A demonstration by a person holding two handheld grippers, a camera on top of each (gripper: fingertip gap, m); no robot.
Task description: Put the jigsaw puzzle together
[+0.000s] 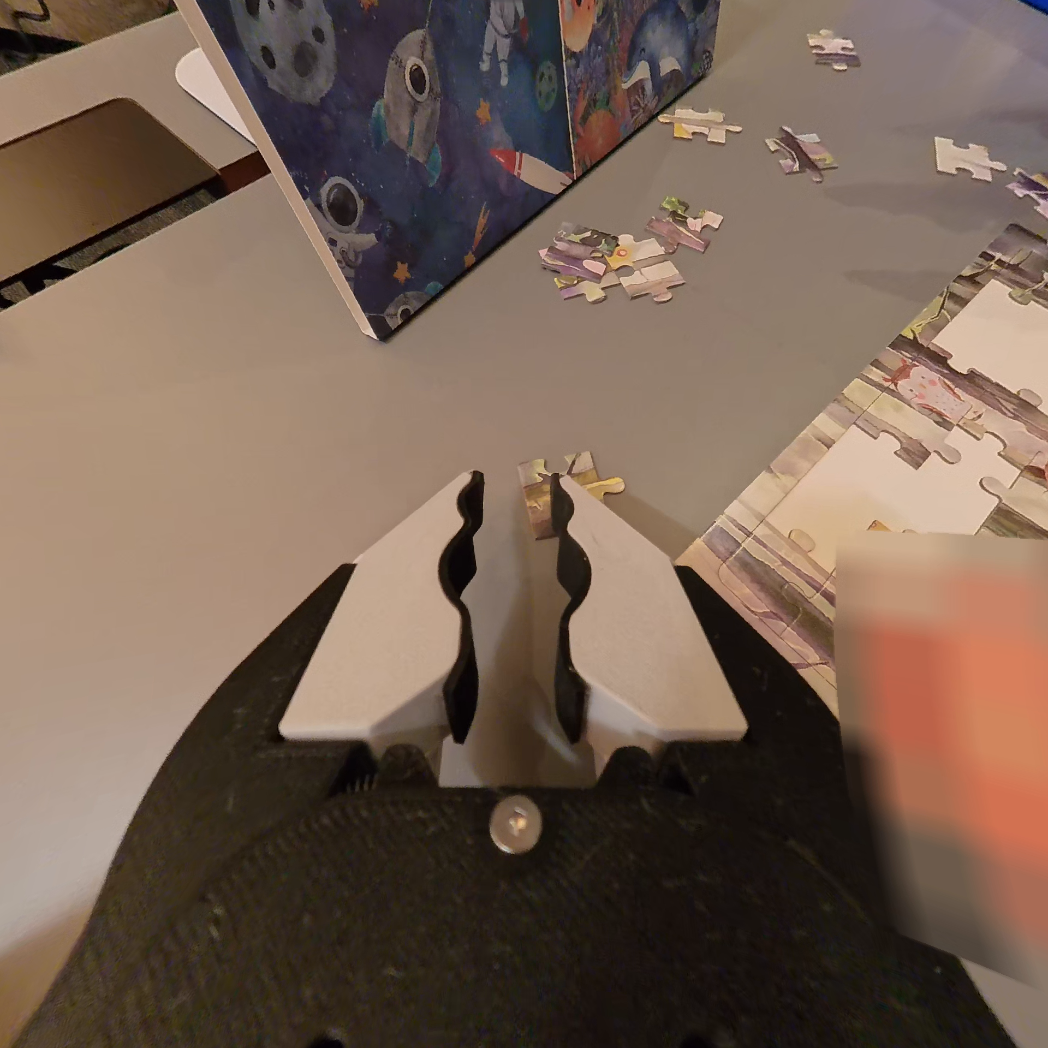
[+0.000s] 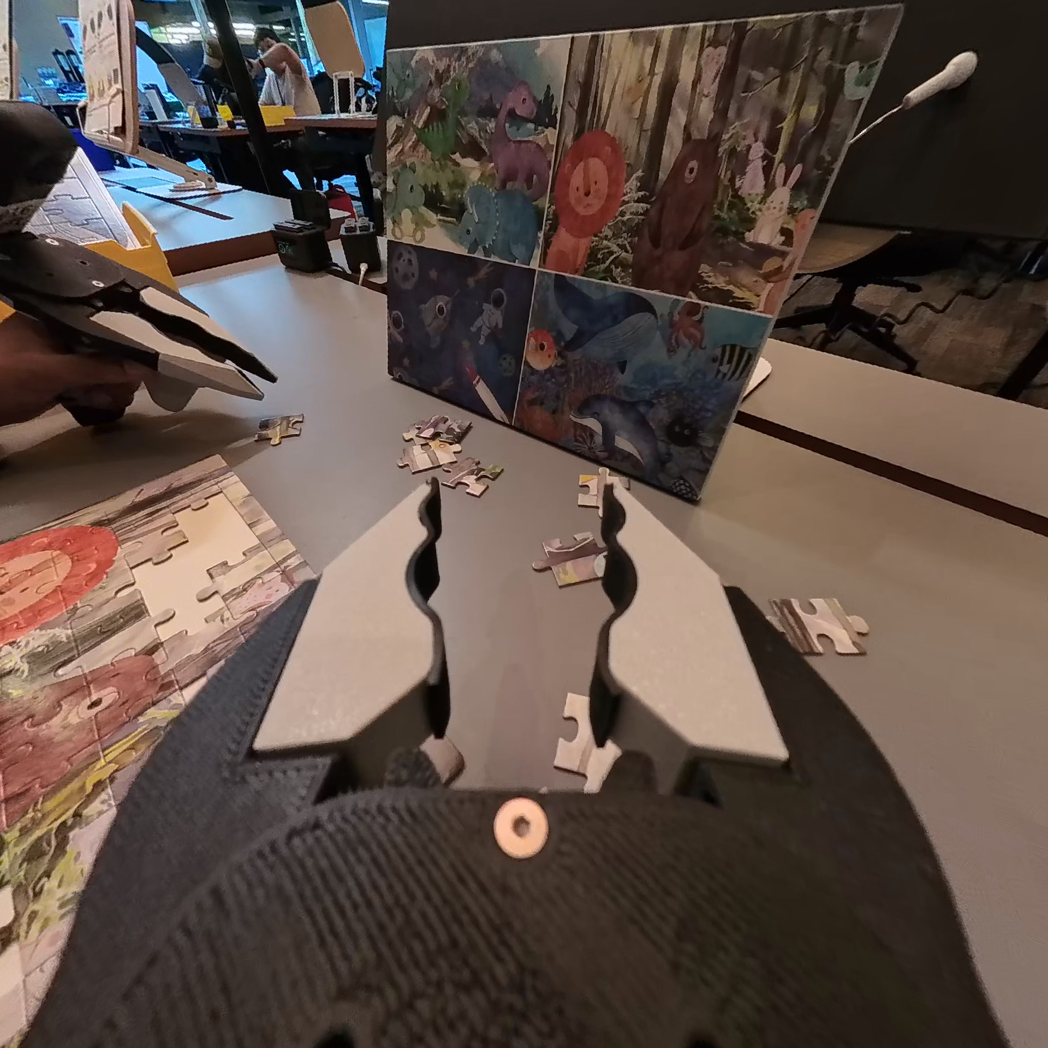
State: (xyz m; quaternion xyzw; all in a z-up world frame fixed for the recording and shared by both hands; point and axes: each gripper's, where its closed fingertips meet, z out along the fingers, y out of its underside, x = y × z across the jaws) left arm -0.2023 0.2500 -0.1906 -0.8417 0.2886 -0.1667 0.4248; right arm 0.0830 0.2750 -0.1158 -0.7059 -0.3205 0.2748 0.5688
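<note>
The part-built jigsaw puzzle (image 1: 884, 453) lies flat on the grey table, with a red lion and a brown bear showing in the right wrist view (image 2: 113, 624). My left gripper (image 1: 519, 482) is narrowly open and empty, low over the table. Its right fingertip overlaps a loose piece (image 1: 590, 487) lying there. That gripper (image 2: 263, 385) and piece (image 2: 278, 426) also show in the right wrist view. My right gripper (image 2: 522, 493) is wide open and empty above the table, with loose pieces (image 2: 570, 558) around it and a white face-down piece (image 2: 578, 737) beneath it.
The picture box (image 2: 595, 255) stands upright behind the pieces; it also shows in the left wrist view (image 1: 453, 142). A cluster of loose pieces (image 1: 618, 255) lies before it. Black devices (image 2: 300, 238) sit at the table's far edge. People and other tables are beyond. My hands' fingertips stand some 30 centimeters from each other. To reach the white face-down piece (image 2: 578, 737) in a straight line is about 11 centimeters for my right fingers, about 35 centimeters for my left. It is also in sight in the left wrist view (image 1: 968, 165).
</note>
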